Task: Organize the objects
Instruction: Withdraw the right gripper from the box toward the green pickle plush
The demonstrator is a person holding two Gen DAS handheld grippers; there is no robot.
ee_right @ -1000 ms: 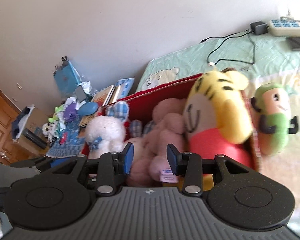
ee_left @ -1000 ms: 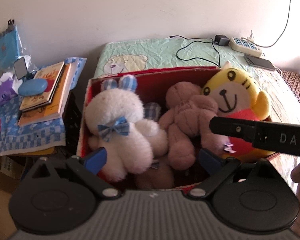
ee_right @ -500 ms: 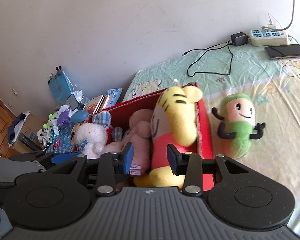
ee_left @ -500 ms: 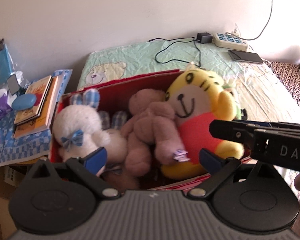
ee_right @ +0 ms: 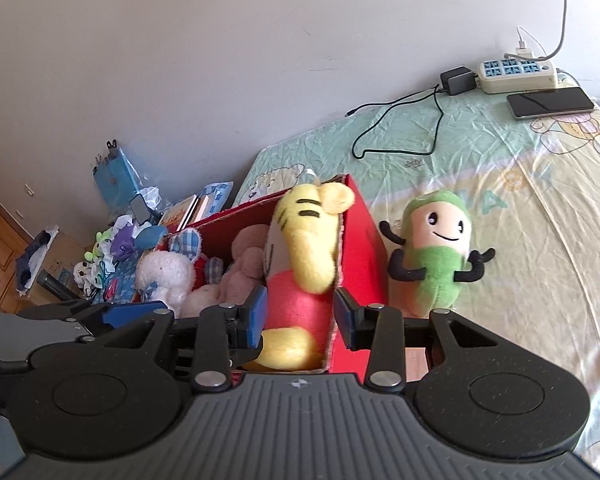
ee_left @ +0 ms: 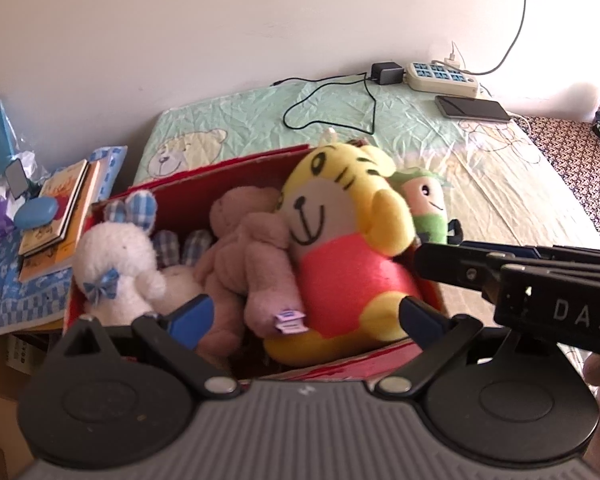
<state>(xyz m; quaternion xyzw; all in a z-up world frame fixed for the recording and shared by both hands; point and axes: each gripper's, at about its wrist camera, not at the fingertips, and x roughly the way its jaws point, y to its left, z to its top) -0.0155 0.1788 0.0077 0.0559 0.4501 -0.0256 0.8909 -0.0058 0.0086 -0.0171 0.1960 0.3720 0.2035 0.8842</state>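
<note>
While the green plush toy stands outside the red box, on the bed sheet just beside the box's right wall, the tidying is not finished.

I judge the step in hand is to fetch this last toy. To do it well, the right gripper should move to the right, past the box wall, widen its jaws, and close on the soft green body, not on the thin black arms. Its jaws are half apart now and grasp nothing. The left gripper is spread wide above the box and is also empty. Inside the box sit a white rabbit, a brown bear and a yellow tiger, pressed side by side, so little room is left. The toy should go in from above, near the tiger.
</note>
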